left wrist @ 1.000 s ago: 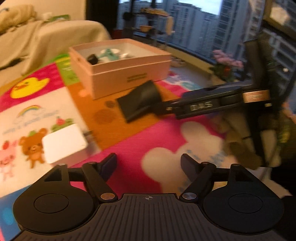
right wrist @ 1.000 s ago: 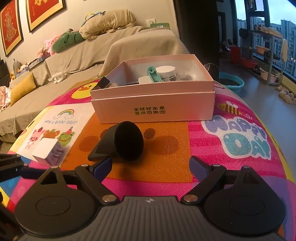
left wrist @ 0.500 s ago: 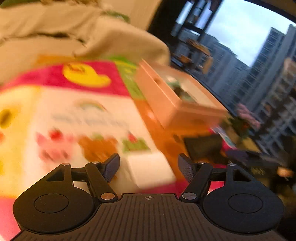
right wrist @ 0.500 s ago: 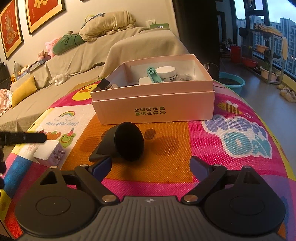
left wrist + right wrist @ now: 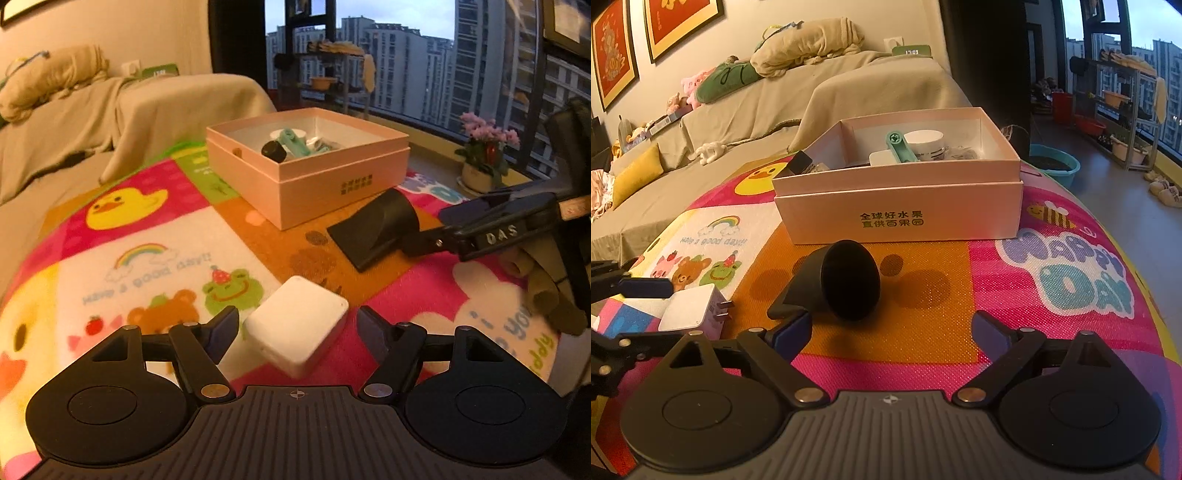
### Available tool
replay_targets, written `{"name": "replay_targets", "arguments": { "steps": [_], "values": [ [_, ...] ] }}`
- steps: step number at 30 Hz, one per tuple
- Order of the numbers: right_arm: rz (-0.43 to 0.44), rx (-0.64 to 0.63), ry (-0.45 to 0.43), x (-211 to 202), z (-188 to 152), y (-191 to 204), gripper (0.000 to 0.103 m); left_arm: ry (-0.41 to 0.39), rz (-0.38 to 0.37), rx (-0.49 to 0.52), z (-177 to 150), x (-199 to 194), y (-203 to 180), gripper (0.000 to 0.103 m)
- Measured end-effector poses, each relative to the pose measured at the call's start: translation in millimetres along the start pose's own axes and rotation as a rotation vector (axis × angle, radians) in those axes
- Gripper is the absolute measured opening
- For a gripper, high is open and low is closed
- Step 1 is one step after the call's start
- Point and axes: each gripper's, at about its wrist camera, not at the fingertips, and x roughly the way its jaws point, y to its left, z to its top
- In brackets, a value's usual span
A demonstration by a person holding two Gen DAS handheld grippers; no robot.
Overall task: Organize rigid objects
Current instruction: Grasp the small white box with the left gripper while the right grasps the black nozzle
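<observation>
Now that the left gripper (image 5: 297, 326) has swung to straddle the white charger (image 5: 295, 328), jaws open, pickup seems imminent; right gripper (image 5: 892, 330), just widening, holds nothing.

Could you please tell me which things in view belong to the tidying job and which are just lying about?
Part of the job:
- white charger, between the open left claw
- black nozzle, ahead of the open right claw
- pink box, already holding small items

Just lying about:
- cartoon mat
- covered sofa
- potted flowers
- blue basin
</observation>
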Motion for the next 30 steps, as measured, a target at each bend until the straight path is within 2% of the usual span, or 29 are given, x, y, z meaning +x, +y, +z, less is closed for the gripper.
{"name": "replay_targets", "arguments": {
  "steps": [3,4,8,10,13,15,18,20,22,24,27,29,30],
  "values": [
    [0.002,0.003,-0.001,-0.2,0.0,-0.1,0.094,0.041,0.024,-0.013,2.6,15.1,-2.2,0.076],
    [0.003,0.004,-0.002,-0.3,-0.1,-0.3,0.094,0.022,0.025,-0.019,2.1,15.6,-3.3,0.074],
    [0.009,0.009,-0.004,-0.5,-0.3,-1.2,0.094,0.034,0.011,-0.049,0.3,13.1,-6.2,0.073],
    [0.01,0.012,-0.005,-0.6,-0.4,-1.5,0.094,0.007,0.017,-0.055,-8.4,7.4,-9.3,0.073],
    [0.017,0.022,-0.012,-2.0,-0.8,-3.1,0.094,-0.005,0.035,-0.072,-10.5,3.9,-10.7,0.063],
    [0.015,0.04,-0.039,-7.6,-1.5,-5.7,0.094,-0.019,0.045,-0.097,-11.7,4.1,-9.6,0.061],
    [0.018,0.046,-0.138,-24.2,-0.4,-6.7,0.093,-0.03,0.067,-0.096,-12.5,4.0,-12.2,0.059],
    [-0.017,0.02,-0.216,-34.0,1.9,-4.1,0.09,-0.033,0.074,-0.092,-12.7,4.0,-13.7,0.059],
    [-0.095,-0.029,-0.254,-35.5,6.8,0.7,0.072,-0.036,0.071,-0.1,-13.1,3.9,-12.7,0.059],
    [-0.166,-0.074,-0.242,-30.7,13.1,3.3,0.066,-0.039,0.067,-0.108,-13.7,3.5,-11.3,0.059],
    [-0.216,-0.045,-0.164,-16.7,19.0,-2.9,0.066,-0.042,0.067,-0.11,-14.2,3.1,-11.3,0.059],
    [-0.154,-0.024,-0.089,-10.5,16.1,-6.2,0.066,-0.042,0.066,-0.111,-14.2,2.9,-11.2,0.059],
    [-0.097,-0.022,-0.06,-10.1,11.4,-3.9,0.066,-0.042,0.065,-0.112,-14.5,2.9,-11.0,0.059]
  ]
}}
